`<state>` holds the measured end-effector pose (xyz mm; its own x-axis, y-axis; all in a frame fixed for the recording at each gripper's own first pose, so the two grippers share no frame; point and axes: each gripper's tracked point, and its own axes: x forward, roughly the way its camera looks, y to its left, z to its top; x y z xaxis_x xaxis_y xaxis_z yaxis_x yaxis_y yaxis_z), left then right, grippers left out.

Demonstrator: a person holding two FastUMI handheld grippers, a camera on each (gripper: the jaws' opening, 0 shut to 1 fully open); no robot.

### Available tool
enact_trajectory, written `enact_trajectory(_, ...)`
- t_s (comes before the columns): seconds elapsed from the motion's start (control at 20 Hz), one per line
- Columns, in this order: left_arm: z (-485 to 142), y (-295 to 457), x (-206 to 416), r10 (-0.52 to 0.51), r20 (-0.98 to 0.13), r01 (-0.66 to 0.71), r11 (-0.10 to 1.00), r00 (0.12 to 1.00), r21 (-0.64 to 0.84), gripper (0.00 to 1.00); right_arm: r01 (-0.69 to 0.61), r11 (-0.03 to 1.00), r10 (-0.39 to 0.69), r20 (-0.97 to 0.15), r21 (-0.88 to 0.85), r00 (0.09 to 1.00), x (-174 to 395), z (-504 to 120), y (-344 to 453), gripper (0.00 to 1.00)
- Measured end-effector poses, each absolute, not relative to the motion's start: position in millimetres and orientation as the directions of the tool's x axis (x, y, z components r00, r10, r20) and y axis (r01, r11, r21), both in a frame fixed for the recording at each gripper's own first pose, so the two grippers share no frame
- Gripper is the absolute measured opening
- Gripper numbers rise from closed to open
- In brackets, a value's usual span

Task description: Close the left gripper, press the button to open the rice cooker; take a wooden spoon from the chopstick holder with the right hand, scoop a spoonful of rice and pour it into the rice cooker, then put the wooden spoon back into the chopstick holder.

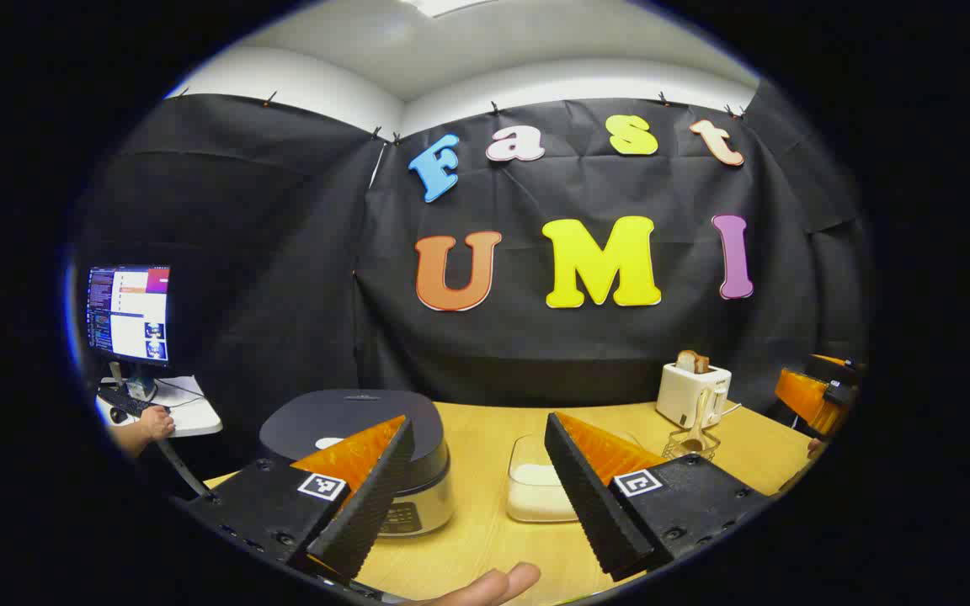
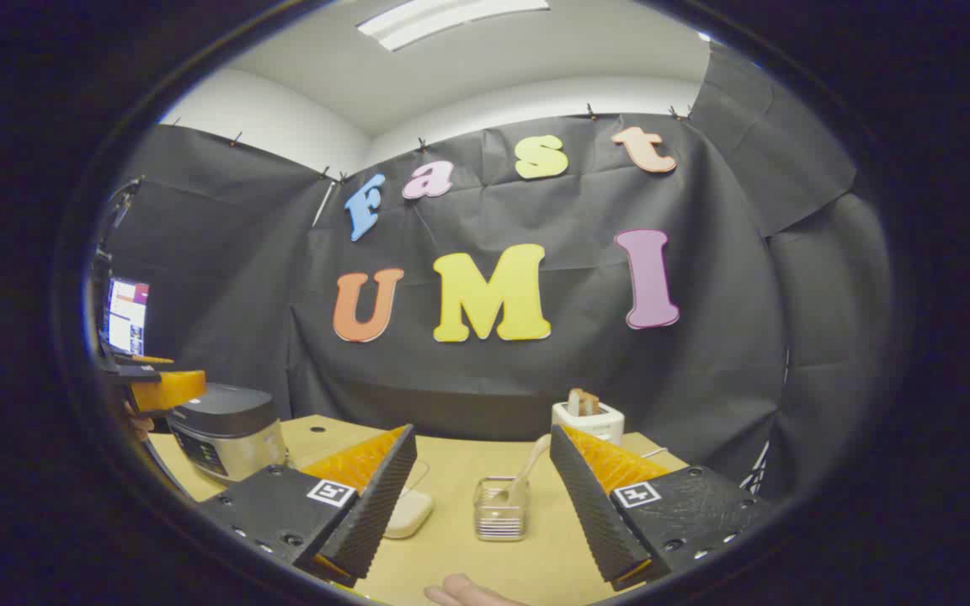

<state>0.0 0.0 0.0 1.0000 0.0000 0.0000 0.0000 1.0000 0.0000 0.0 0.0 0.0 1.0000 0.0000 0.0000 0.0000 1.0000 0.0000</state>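
Note:
A rice cooker (image 1: 367, 459) with a dark shut lid stands at the table's left; in the right gripper view the rice cooker (image 2: 224, 438) sits far left. A clear box of white rice (image 1: 540, 492) lies beside it. A wire chopstick holder (image 2: 502, 507) keeps a wooden spoon (image 2: 529, 467) leaning upright; the same holder (image 1: 691, 442) appears in the left gripper view. My left gripper (image 1: 472, 484) hangs open in front of the cooker and rice box. My right gripper (image 2: 481, 497) is open, with the holder ahead between its fingers, not touching.
A white toaster (image 1: 691, 391) with bread stands at the back right of the wooden table (image 1: 485, 438). A monitor (image 1: 127, 313) and keyboard sit on a side desk at left, with a person's hand there. Fingertips show at the bottom edge.

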Motion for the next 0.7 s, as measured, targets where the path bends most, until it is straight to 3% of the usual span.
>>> enact_trajectory(0.3, -13, 37, 3, 0.0, -0.034, 0.001, 0.999, 0.999, 0.034, 0.99, 0.094, 0.993, -0.101, -0.089, -0.076, 0.991, 1, -29, -13, 0.95)
enact_trajectory(0.7, -15, 65, 8, 0.09, -0.028, -0.09, 0.996, 0.996, -0.002, 0.98, 0.079, 0.995, -0.085, -0.106, -0.056, 0.991, -7, -32, -32, 0.95)
